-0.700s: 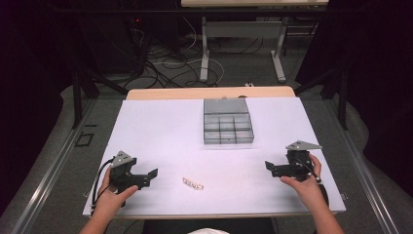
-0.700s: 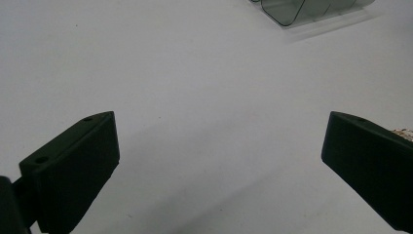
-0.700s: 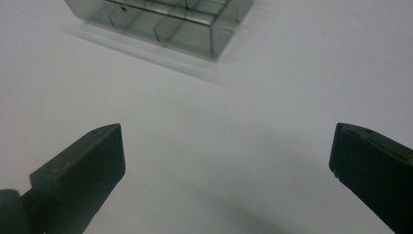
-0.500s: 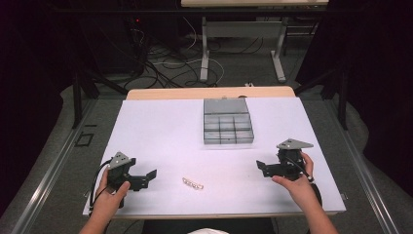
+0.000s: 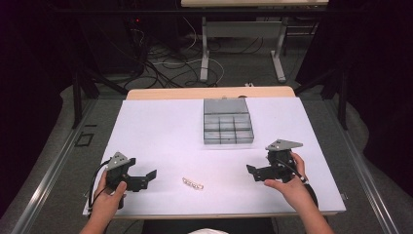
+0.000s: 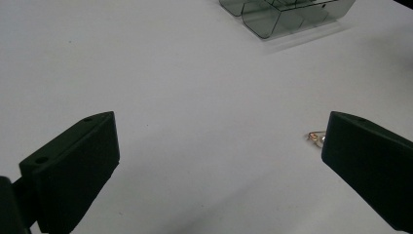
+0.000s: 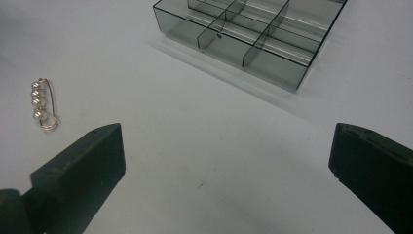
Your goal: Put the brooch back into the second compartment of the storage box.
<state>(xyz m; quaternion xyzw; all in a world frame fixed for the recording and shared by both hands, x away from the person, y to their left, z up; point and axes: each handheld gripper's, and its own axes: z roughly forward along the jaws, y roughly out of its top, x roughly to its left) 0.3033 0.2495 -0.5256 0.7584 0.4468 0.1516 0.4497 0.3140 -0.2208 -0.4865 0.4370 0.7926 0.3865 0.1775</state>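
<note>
You hold a gripper in each hand over a white table (image 5: 160, 131), near its front edge. Your left gripper (image 5: 146, 178) and your right gripper (image 5: 253, 171) both have their jaws spread wide with nothing between them. A small pearl pin (image 5: 192, 183), four pearls on a gold clasp, lies flat on the table between the two grippers, apart from both. In the right gripper view the pearl pin (image 7: 43, 105) sits beyond the left jaw. A grey clear-plastic compartment box (image 5: 227, 122) stands farther back near the middle, well apart from the pin. Nothing lies between either gripper and the pin.
</note>
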